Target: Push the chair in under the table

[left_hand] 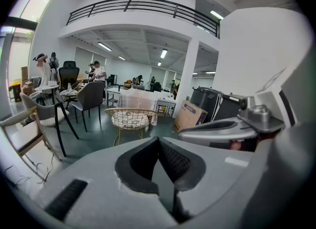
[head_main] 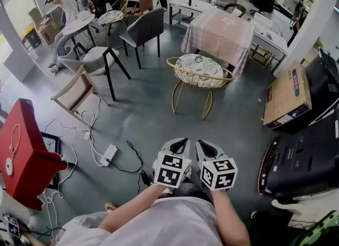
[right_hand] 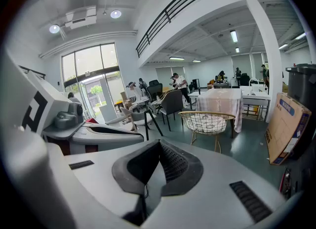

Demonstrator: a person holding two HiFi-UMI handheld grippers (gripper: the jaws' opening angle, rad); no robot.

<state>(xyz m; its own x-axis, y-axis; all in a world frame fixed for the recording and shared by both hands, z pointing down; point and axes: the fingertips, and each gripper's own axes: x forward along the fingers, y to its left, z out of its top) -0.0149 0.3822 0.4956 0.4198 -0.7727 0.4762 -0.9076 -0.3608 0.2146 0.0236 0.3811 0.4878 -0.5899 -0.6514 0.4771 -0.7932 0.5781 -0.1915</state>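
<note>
A gold wire chair (head_main: 198,72) with a speckled cushion stands on the grey floor, a little in front of a table (head_main: 220,33) draped in a pale pink cloth. It also shows in the left gripper view as the chair (left_hand: 131,118) and in the right gripper view as the chair (right_hand: 207,122), with the table (right_hand: 221,99) behind it. My left gripper (head_main: 180,142) and right gripper (head_main: 204,144) hover side by side well short of the chair, both pointing toward it. Both are shut with nothing between the jaws, as seen at the left gripper (left_hand: 159,142) and the right gripper (right_hand: 159,144).
A red box (head_main: 21,152) sits at the near left beside cables and a power strip (head_main: 108,155). A cardboard box (head_main: 288,96) and black cases (head_main: 304,160) line the right. Grey and beige chairs (head_main: 143,27) stand at the back left, with people farther behind.
</note>
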